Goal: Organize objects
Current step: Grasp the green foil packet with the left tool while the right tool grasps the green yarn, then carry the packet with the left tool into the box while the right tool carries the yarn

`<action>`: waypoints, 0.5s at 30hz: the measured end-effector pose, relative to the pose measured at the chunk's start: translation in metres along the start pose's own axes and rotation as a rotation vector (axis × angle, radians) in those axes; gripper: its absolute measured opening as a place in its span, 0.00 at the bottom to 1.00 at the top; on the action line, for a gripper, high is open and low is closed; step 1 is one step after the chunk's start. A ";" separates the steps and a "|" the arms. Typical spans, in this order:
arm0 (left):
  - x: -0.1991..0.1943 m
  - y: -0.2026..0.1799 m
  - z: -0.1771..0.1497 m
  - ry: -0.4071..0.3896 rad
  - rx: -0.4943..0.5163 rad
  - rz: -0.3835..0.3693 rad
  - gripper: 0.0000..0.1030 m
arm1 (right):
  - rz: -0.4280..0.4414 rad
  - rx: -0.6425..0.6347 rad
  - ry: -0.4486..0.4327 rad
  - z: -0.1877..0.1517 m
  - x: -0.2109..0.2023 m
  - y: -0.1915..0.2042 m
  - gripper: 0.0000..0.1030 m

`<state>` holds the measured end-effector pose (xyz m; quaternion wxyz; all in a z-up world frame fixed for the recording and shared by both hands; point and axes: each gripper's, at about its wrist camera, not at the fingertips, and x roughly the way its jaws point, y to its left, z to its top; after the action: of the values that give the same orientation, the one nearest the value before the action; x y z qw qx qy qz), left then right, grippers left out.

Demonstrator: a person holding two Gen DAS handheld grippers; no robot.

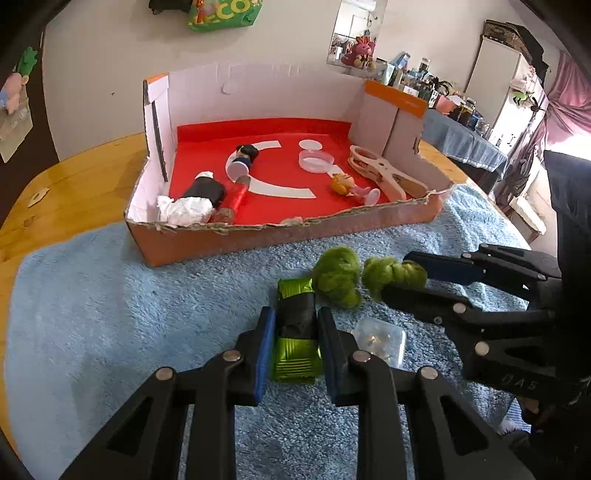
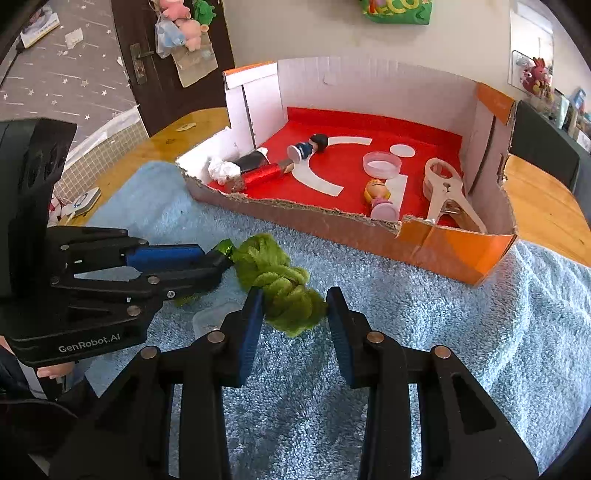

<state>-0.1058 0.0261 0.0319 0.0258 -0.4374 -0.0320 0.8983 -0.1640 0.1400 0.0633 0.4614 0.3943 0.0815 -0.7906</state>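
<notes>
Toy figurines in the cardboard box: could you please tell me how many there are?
2. A dark-haired figurine lies near the middle of the cardboard box, on the white arc. A blonde figurine in pink lies further right, beside the wooden clip. Others may be hidden.

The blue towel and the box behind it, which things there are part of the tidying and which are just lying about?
Part of the job:
- green foil packet, between the left gripper fingers
- green yarn bundle, between the right gripper fingers
- clear plastic case
- cardboard box

Just lying about:
- plush toys on the door
- green bag on the wall
</notes>
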 end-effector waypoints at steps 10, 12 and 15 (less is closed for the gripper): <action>-0.024 -0.002 0.002 -0.053 0.005 -0.017 0.24 | -0.006 0.005 -0.042 0.005 -0.018 0.001 0.32; -0.025 -0.002 0.003 -0.058 0.003 -0.020 0.24 | -0.004 0.005 -0.043 0.006 -0.019 0.002 0.32; -0.027 -0.002 0.003 -0.064 0.002 -0.022 0.24 | -0.003 0.009 -0.042 0.005 -0.018 0.002 0.32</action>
<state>-0.0913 0.0261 0.0554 0.0348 -0.4082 -0.0366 0.9115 -0.1602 0.1482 0.0804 0.4602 0.3793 0.0687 -0.7997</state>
